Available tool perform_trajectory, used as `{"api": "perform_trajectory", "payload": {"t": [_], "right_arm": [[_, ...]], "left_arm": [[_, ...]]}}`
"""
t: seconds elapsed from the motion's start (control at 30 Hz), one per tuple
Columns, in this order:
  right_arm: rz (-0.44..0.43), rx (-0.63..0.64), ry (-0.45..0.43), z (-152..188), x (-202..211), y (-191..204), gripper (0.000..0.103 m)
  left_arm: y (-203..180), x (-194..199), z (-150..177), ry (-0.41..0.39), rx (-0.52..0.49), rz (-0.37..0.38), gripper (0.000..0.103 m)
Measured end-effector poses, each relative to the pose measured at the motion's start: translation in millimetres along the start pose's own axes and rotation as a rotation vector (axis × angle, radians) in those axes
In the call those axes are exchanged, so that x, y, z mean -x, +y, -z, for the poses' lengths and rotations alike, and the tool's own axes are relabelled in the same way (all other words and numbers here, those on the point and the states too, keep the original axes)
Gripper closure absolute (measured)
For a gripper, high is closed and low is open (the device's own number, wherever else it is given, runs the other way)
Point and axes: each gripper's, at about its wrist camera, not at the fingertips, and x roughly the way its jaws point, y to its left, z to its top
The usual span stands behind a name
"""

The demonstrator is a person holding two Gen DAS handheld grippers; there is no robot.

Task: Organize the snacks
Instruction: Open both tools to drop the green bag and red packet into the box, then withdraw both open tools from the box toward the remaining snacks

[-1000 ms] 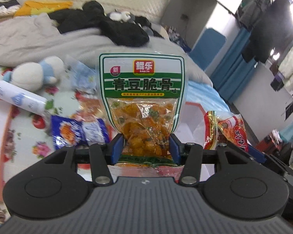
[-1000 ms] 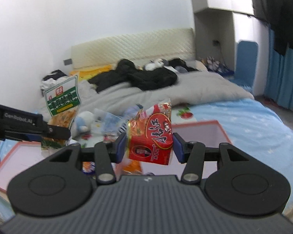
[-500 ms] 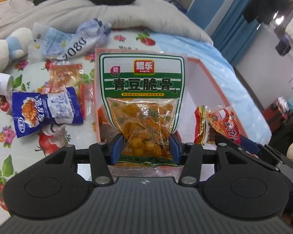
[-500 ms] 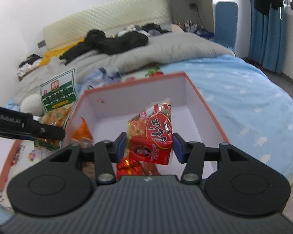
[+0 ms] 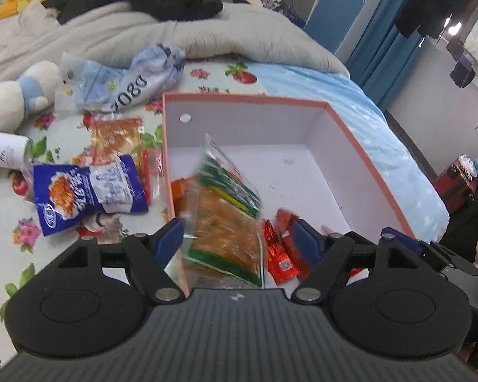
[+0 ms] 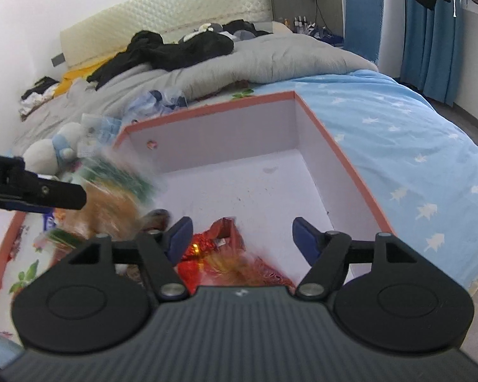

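Both grippers have just been opening and have let go: a second ago the left gripper clamped the green-topped snack pouch upright, and the right gripper pinched the red snack packet. Now both stand wide, and pouch and packet lie tilted and blurred in the near-left corner of the orange-rimmed box

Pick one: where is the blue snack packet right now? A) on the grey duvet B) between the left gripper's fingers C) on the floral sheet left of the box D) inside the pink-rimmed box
C: the blue snack packet lies on the floral sheet, outside the left wall of the pink-rimmed box.
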Motion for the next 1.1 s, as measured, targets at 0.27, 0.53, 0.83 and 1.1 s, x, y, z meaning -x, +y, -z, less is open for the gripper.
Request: {"api": "perform_trajectory", "payload": {"t": [0.27,0.53,0.83,1.1], "right_arm": [[-0.055,-0.012,-0.090,-13.1,41.8,13.0,0.032],[-0.127,0.024,-0.174,-23.8,85.4,33.0,0.032],[-0.189,0.052,-0.227,-20.4,114.0,59.5,0.032],[-0.226,0.073,-0.224,-1.5,114.4,97.7,0.032]], "left_arm": [[-1.8,62.4,4.6,-0.104,-0.008,-0.018,0.024],[9.6,123.6,18.7,-0.200,0.029,-0.045,0.024],[28.4,168.8,46.7,-0.281,0.001,-0.116,0.024],[64.7,177.4,69.1,-0.315,0.018,-0.123,0.024]]}}
